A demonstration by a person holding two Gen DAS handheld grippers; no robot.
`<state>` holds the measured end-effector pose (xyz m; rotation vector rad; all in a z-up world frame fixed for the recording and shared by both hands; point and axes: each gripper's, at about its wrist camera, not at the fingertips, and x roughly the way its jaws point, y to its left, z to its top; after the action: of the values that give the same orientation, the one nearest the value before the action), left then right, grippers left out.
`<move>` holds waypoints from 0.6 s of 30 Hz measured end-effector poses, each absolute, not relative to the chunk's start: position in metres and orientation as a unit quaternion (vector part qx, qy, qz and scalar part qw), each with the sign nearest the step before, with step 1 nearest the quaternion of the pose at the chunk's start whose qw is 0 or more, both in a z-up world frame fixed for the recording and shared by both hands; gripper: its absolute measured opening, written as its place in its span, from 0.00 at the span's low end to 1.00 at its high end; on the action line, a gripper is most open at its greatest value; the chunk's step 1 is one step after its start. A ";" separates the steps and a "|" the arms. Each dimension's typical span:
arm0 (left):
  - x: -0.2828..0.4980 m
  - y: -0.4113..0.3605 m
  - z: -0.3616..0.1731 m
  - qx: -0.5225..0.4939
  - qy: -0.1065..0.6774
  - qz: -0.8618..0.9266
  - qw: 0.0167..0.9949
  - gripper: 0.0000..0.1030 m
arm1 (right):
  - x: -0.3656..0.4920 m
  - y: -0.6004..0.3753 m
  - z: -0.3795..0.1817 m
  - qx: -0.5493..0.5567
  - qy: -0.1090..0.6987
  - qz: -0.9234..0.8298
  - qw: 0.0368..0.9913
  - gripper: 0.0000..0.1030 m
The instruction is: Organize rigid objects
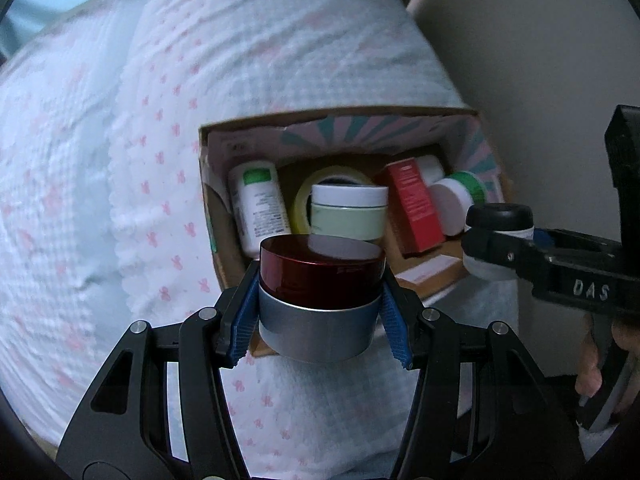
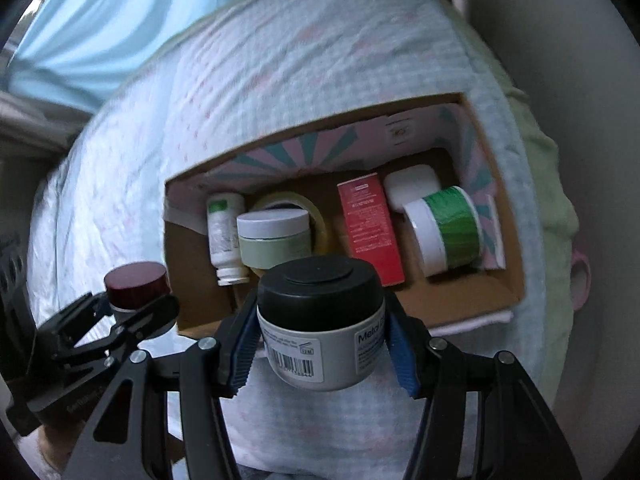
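Observation:
My left gripper [image 1: 320, 300] is shut on a silver jar with a dark red lid [image 1: 320, 272], held just in front of an open cardboard box [image 1: 340, 114] on the bed. My right gripper [image 2: 322, 332] is shut on a grey jar with a black lid [image 2: 320, 320], held before the same box [image 2: 516, 280]. The right gripper and its jar show at the right of the left wrist view [image 1: 498, 236]; the left gripper and red-lidded jar show at the left of the right wrist view [image 2: 136, 280].
The box holds a white bottle [image 2: 222, 232], a tape roll [image 2: 316, 212], a pale green jar [image 2: 276, 236], a red carton [image 2: 370, 228], a green-banded white jar [image 2: 444, 228] and a white case [image 2: 412, 186]. A white quilt with pink marks [image 1: 120, 160] covers the bed. A wall [image 1: 540, 60] stands right.

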<state>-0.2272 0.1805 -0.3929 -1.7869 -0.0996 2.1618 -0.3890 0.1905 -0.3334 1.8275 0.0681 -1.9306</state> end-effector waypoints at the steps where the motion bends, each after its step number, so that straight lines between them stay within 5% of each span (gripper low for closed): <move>1: -0.227 0.181 -0.399 -0.631 -0.037 0.757 0.162 0.50 | -0.389 0.188 -0.339 0.669 0.031 -0.702 0.243 0.52; 12: -0.228 0.190 -0.433 -0.643 -0.024 0.753 0.139 0.53 | -0.389 0.182 -0.369 0.666 0.024 -0.694 0.273 0.53; 14: -0.228 0.186 -0.426 -0.636 -0.023 0.761 0.125 0.73 | -0.392 0.186 -0.368 0.668 0.011 -0.691 0.276 0.63; 15: -0.228 0.182 -0.424 -0.634 -0.021 0.765 0.116 0.97 | -0.394 0.188 -0.366 0.667 0.007 -0.694 0.269 0.82; 16: -0.227 0.177 -0.420 -0.629 -0.029 0.768 0.118 1.00 | -0.397 0.195 -0.361 0.660 0.001 -0.705 0.259 1.00; 18: -0.225 0.168 -0.417 -0.628 -0.049 0.768 0.118 1.00 | -0.400 0.204 -0.356 0.652 -0.011 -0.717 0.246 1.00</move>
<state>-0.2245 0.1680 -0.4175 -1.8364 -0.1430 2.2471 -0.3998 0.2041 -0.3558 1.7795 -0.0290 -1.9552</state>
